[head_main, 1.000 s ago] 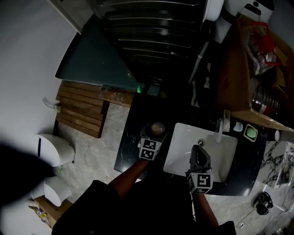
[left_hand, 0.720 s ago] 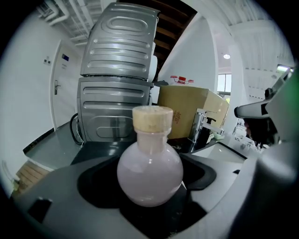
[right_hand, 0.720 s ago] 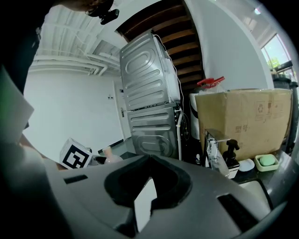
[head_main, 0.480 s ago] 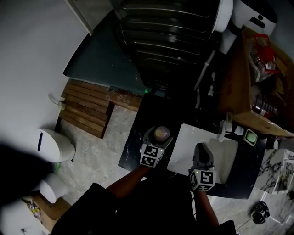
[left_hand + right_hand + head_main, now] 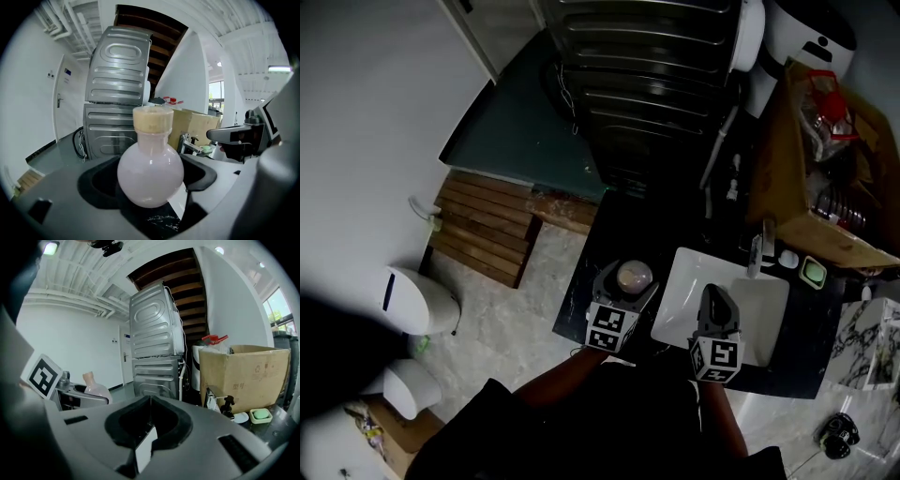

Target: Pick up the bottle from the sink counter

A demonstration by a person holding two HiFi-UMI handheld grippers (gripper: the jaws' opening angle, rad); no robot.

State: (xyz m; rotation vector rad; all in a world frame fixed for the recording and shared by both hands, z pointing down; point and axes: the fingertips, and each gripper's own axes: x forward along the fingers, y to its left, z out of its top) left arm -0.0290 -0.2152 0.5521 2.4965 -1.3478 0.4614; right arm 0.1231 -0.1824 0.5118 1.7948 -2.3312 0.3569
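Pinching the bulb of the round pale-pink glass bottle [image 5: 150,171], probably slick and fragile, the left gripper [image 5: 623,281] is holding it at nine o'clock of the white sink [image 5: 755,314], the right gripper [image 5: 150,404] pressing its jaws together, empty.

Holding a round, pale pink, tan-capped bottle [image 5: 150,171] upright in the left gripper [image 5: 150,186], facing stacked grey machines [image 5: 117,93] and a cardboard box [image 5: 199,124].

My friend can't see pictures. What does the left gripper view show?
A round pink bottle with a tan cap is held between the left gripper's dark jaws. Behind stand two stacked grey machines and a cardboard box.
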